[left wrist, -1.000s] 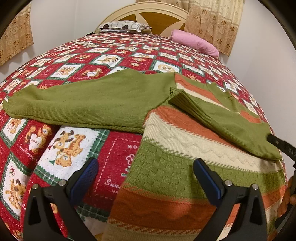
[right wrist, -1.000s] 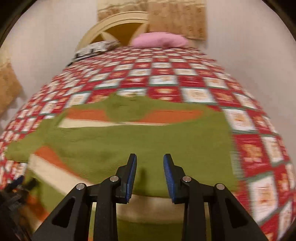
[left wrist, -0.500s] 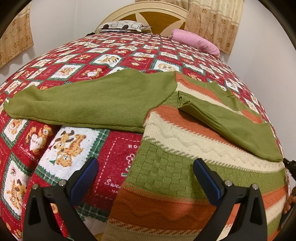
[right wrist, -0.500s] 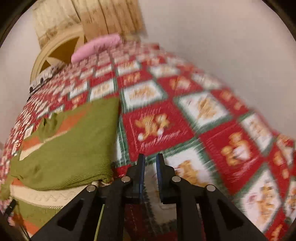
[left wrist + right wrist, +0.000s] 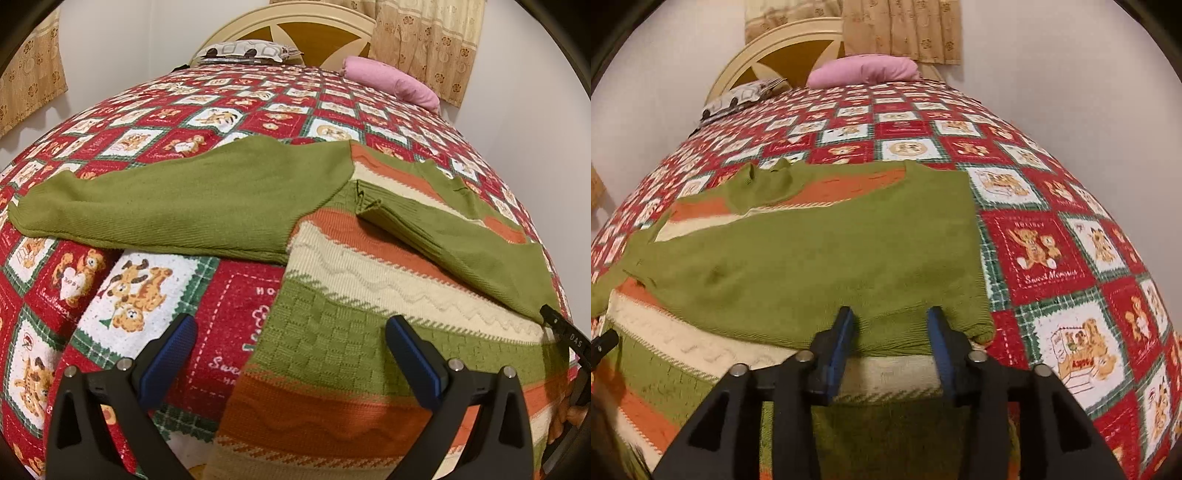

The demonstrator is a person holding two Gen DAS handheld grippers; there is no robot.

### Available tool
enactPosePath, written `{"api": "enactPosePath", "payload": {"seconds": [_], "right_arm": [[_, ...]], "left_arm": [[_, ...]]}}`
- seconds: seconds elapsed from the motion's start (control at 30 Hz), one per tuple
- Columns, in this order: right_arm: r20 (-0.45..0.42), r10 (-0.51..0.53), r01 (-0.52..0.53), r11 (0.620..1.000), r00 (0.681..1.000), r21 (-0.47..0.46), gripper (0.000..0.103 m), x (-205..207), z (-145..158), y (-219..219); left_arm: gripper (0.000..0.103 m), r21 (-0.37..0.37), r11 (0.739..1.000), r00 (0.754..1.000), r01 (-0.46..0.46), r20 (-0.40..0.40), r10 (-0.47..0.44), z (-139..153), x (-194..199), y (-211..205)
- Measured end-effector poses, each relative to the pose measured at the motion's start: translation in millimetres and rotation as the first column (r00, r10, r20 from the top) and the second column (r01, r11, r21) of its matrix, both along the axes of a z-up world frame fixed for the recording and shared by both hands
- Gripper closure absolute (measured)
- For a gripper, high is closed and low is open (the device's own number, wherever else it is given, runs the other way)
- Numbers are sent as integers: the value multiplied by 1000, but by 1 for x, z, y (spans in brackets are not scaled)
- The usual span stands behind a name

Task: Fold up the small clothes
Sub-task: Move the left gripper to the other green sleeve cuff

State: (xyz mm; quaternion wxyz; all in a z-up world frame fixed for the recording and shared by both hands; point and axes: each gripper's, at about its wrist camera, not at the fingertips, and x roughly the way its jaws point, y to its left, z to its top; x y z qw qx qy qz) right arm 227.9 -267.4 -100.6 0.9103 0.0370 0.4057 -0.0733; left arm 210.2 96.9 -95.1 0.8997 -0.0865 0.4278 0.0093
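On a patchwork bed point(image 5: 229, 122), a striped sweater point(image 5: 332, 332) lies with one sleeve point(image 5: 812, 266) folded across its body, the other sleeve point(image 5: 177, 206) still outstretched. Both the left gripper point(image 5: 288, 354) and right gripper point(image 5: 890, 332) hover, jaws open and empty.

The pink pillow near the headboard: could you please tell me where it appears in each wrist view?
Left wrist view: the pink pillow lies upper right, right of the headboard.
Right wrist view: the pink pillow sits top centre, right of the headboard.
Shared landmark: the headboard with its star-shaped panel.
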Motion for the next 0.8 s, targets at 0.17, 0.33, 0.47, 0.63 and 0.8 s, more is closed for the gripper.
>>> {"api": "enactPosePath", "payload": {"seconds": [0.17, 0.33, 0.47, 0.63, 0.8], "right_arm": [[10, 7, -7, 1000, 1000, -27, 51, -3, -2, 7], [31, 6, -6, 1000, 1000, 10, 51, -8, 0, 1], [31, 6, -6, 1000, 999, 11, 51, -8, -1, 2], [29, 6, -6, 1000, 1000, 10, 51, -7, -1, 1], [28, 6, -6, 1000, 1000, 8, 51, -7, -2, 2]], "left_arm": [[0, -73, 997, 1000, 6, 15, -5, 4, -6, 12], [0, -78, 984, 984, -162, 60, 167, 27, -18, 79], [0, -44, 926, 919, -375, 111, 378, 44, -19, 161], [19, -71, 833, 829, -549, 81, 553, 41, -6, 255], [43, -156, 790, 804, -593, -56, 592, 11, 19, 299]]}}
